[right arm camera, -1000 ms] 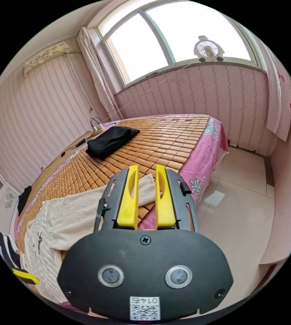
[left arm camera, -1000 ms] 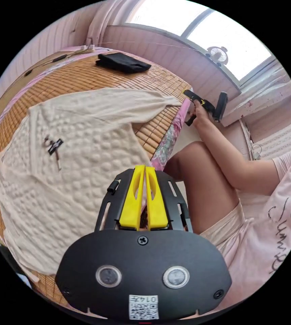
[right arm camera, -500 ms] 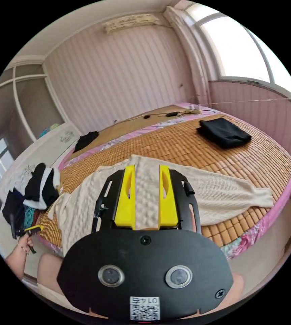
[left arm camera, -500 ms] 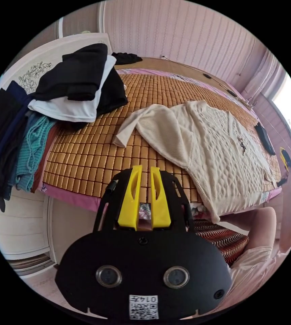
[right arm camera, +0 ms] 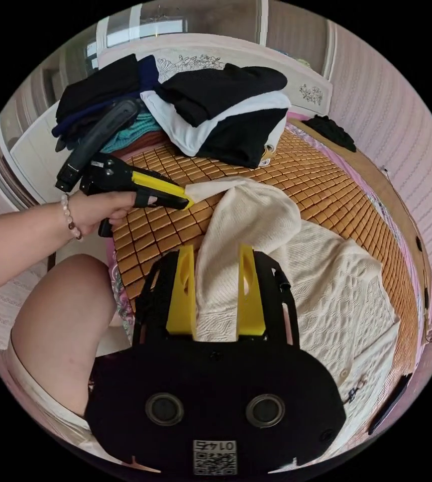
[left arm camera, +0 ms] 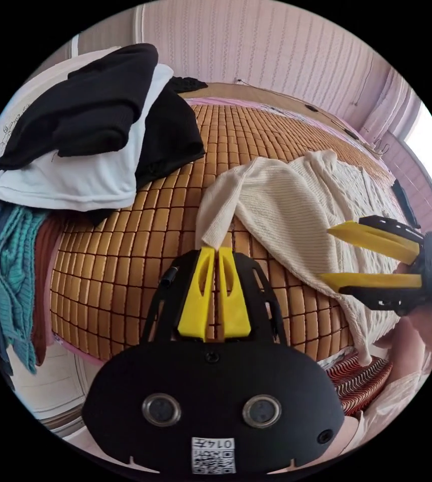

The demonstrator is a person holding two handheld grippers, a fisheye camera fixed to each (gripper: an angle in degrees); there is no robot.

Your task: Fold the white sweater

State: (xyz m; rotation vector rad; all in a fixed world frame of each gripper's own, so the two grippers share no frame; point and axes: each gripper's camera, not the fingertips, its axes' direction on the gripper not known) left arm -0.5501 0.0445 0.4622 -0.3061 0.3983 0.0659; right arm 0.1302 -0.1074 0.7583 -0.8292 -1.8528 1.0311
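Beside the clothes pile (left arm camera: 90,125) — left gripper (left arm camera: 215,251) jaws narrow at sweater (left arm camera: 296,201) cuff, right gripper (right arm camera: 217,251) jaws wide

Cream-white sweater (left arm camera: 296,211) (right arm camera: 326,296), knitted, with a ribbed sleeve and a raised bubbly pattern on the body. Spread mostly flat on the bed's bamboo mat (left arm camera: 140,251) (right arm camera: 326,191), unfolded, front up. One sleeve stretched toward the pile of clothes (left arm camera: 90,125) (right arm camera: 216,105) at the mat's end, its cuff just short of the pile, the sleeve bunched and slightly humped near the cuff. Hem hanging a little over the mat's near edge. Small dark ornament visible on the front, far from the pile. Buttons along the front opening.
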